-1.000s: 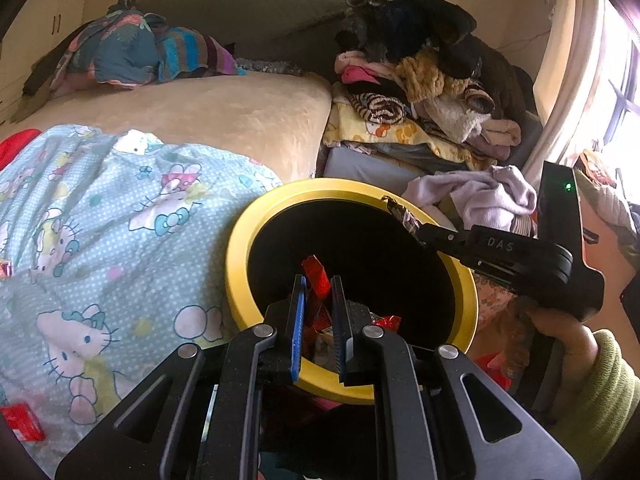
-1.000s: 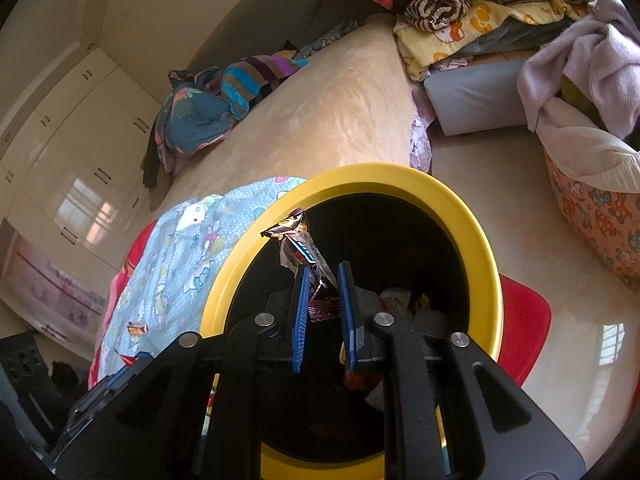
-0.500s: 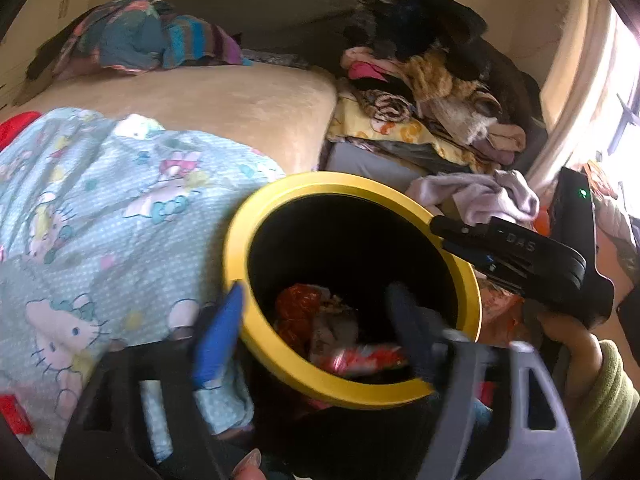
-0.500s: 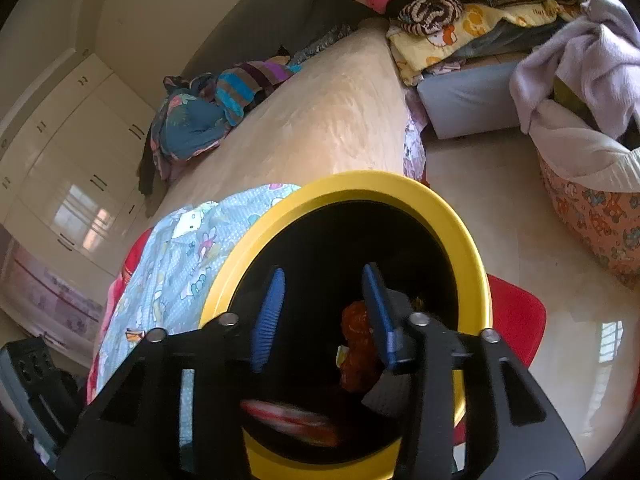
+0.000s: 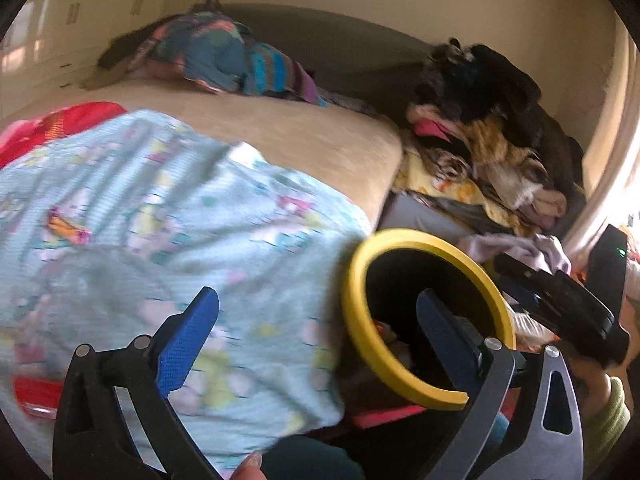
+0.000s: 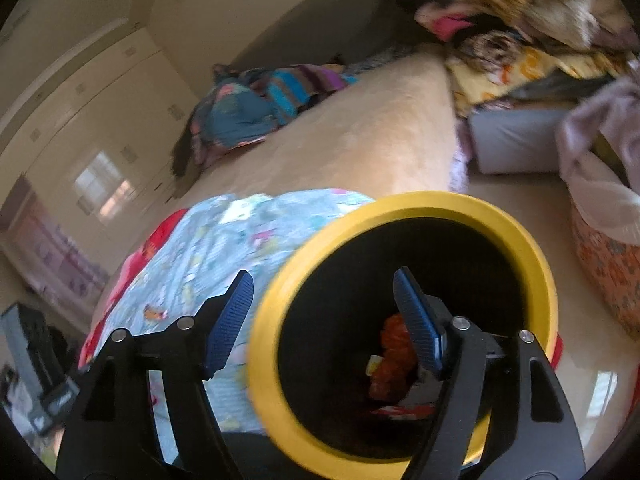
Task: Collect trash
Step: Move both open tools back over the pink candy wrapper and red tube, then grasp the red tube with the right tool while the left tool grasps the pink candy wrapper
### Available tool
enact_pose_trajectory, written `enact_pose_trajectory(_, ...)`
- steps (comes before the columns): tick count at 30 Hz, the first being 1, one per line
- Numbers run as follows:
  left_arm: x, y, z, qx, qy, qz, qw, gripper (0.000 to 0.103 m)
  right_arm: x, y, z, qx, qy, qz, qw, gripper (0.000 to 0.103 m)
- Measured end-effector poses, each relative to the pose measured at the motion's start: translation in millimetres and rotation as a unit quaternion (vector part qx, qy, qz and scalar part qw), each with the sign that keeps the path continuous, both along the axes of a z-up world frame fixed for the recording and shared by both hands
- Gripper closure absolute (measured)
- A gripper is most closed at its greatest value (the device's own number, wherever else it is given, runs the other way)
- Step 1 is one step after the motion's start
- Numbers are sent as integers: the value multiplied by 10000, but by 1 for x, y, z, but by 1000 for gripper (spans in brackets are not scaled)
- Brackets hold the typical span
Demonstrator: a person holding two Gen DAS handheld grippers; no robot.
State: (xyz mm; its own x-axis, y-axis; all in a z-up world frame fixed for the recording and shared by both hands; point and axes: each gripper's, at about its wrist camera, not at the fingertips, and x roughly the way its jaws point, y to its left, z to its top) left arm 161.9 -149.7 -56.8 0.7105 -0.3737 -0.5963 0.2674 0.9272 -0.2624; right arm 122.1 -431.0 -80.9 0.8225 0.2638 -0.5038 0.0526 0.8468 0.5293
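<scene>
We hold the left gripper [image 5: 318, 318] with its blue pads spread wide and nothing between them; its right finger [image 5: 440, 330] overlaps the mouth of the yellow-rimmed bin [image 5: 400, 376], while its left finger [image 5: 188, 344] sits over the pale blue printed blanket [image 5: 180, 216]. The right gripper [image 6: 324, 316] is spread just as wide and also grips nothing; its right finger [image 6: 418, 324] hangs over the bin's [image 6: 520, 248] dark opening and its left finger [image 6: 230, 320] lies outside the rim, over the blanket [image 6: 224, 240].

The trash [image 6: 394, 356] lies at the bottom of the bin, below the right gripper: an orange-red crumpled piece with paler scraps beside it. In the left wrist view only a sliver of that trash [image 5: 386, 330] shows past the rim. A small orange and pink wrapper [image 5: 66, 226] rests on the blanket, well apart from the left gripper, and a red packet [image 5: 36, 398] sits at the lower left edge, partly cut off.

Both views are smeared by motion, so the blanket's print and the wrappers' markings are hard to make out. The bin's wall hides most of its contents from the left side.

A beige mattress [image 5: 288, 132] stretches behind the blanket, with striped clothing [image 5: 224, 60] heaped at its far end and a tall pile of clothes [image 5: 480, 132] just beyond the bin. The right gripper's body [image 5: 560, 304] crosses the far side of the rim.
</scene>
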Motion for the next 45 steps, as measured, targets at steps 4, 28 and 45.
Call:
enact_pose_trajectory(4, 1, 34, 6, -79, -55, 352, 9993, 7, 0, 35, 10, -277, -150, 464, 9984, 36)
enact_pose_trajectory(28, 27, 208, 4, -174, 96, 1724, 9848, 7, -9, 264, 18, -1623, -487, 3554, 9192, 29)
enact_pose_trajectory(45, 114, 259, -58, -776, 1249, 1574, 9765, 26, 15, 384, -31, -2566, 271, 4896, 8329, 31)
